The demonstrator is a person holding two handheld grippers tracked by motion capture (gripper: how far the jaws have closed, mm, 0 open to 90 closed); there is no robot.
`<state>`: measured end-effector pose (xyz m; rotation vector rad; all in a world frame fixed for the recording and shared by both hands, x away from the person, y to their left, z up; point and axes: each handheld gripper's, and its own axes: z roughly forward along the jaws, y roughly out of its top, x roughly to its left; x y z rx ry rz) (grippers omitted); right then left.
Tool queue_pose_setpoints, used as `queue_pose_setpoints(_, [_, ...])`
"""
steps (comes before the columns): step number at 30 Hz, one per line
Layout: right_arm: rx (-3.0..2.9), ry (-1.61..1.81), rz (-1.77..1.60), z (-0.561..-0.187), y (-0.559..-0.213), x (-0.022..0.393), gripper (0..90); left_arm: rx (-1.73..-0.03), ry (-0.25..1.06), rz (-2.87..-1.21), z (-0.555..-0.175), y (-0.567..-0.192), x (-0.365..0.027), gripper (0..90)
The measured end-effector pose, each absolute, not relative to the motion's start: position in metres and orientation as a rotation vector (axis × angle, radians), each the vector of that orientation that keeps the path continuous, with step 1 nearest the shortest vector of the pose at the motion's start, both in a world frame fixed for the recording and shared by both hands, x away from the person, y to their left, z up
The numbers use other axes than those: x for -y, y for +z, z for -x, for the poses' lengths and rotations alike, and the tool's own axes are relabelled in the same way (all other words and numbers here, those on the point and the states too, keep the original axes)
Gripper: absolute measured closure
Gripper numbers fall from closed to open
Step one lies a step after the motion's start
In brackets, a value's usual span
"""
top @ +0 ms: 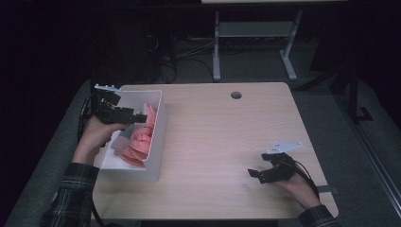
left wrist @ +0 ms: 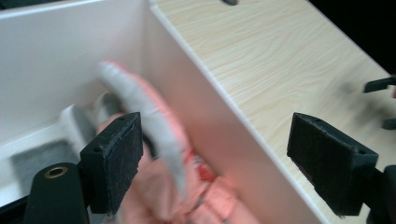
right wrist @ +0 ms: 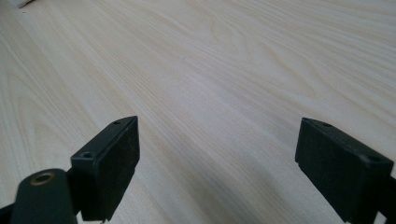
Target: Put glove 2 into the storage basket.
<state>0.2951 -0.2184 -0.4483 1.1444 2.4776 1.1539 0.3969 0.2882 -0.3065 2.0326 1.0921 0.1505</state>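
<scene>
The pale wood-grain table (top: 222, 142) is bare across its middle, and the smooth white box (top: 156, 142) at its left edge already holds the soft pink cloth (top: 139, 139), so the putting-away looks largely done. Left gripper (top: 137, 117) hangs over it, jaws spread and empty above what may be a grey-edged fold (left wrist: 140, 107); right gripper (top: 255, 174) rests near the right front corner, jaws wide, holding nothing.

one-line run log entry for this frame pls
left gripper: open, above pink items in white bin | right gripper: open, empty, low over table
</scene>
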Motion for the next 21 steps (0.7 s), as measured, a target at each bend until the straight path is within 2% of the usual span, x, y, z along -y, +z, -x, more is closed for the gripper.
queue_pose_setpoints(11, [-2.482,1.147,-1.154,-0.295,-0.448,0.219,13.7,-0.930,0.141,-2.066,-0.384,-0.294,-0.235,18.1])
queue_pose_setpoints(21, [-2.484,1.147,-1.154,-0.294,-0.448,0.218,13.7,-0.796,0.101,-2.098,-0.367,-0.301,-0.179,17.9])
